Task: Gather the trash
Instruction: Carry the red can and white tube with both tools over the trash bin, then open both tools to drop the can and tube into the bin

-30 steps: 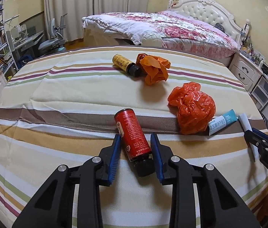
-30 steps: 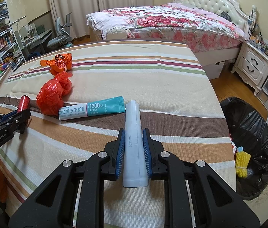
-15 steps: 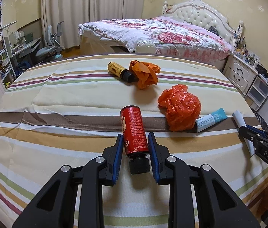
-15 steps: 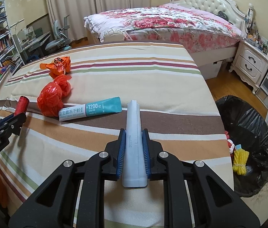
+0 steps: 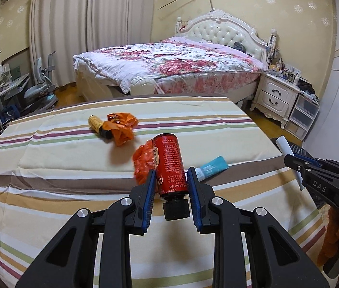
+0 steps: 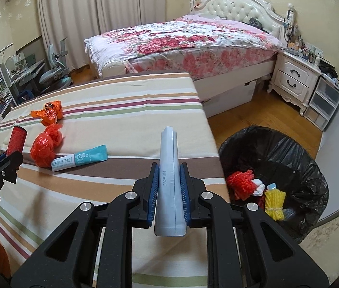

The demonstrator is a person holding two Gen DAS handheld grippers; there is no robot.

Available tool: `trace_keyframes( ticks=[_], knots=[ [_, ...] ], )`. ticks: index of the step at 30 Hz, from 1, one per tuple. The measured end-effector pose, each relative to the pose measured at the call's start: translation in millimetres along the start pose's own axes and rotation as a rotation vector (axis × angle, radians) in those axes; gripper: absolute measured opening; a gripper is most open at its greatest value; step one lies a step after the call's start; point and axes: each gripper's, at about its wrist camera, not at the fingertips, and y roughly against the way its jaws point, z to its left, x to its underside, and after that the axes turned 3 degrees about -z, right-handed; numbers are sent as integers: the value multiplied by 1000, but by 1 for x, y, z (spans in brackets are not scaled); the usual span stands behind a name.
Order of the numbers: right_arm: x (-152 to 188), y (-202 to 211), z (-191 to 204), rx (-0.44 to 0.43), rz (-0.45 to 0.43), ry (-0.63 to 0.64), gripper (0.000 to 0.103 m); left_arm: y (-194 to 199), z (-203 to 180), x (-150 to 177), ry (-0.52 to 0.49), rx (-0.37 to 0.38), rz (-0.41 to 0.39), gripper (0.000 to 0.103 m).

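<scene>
My left gripper [image 5: 171,178] is shut on a red bottle [image 5: 168,165] with a black cap, held above the striped bedspread [image 5: 73,168]. My right gripper [image 6: 168,178] is shut on a pale grey-blue tube [image 6: 168,172], lifted off the cover near its right edge. A bin lined with a black bag [image 6: 289,158] stands on the floor to the right, with red and yellow trash in it. On the bedspread lie a teal and white sachet [image 6: 79,160], a crumpled red bag [image 6: 45,144], an orange wrapper [image 6: 49,112] and a yellow bottle [image 5: 96,124].
A bed with a floral quilt [image 5: 169,67] stands behind. White nightstands [image 6: 294,79] and plastic drawers sit at the right. A desk, chair and shelves [image 5: 13,88] fill the left. Wooden floor lies between bedspread and bin.
Both grippers have risen and swung right, carrying the red bottle and the grey-blue tube off the bedspread. The left jaws tightened onto the bottle. The bin now shows more fully.
</scene>
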Motion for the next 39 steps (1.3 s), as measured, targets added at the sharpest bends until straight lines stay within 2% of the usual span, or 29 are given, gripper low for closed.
trace_keyframes(
  ticks=[13,19,26,39],
  knots=[
    [-15,7,-90,169,-60,-119,18,-41,-94,-34,-115,147,-22,28],
    [-16,-1,-118,210,-61,-165,18,-61,-134,-43,-171,193,-15,28],
    [-11,-8,-142,247,-54,-192,18,-87,-171,-41,-233,224,15,28],
    [-7,-24,-177,283,-30,-254,18,-119,-213,-39,-283,252,72,28]
  ],
)
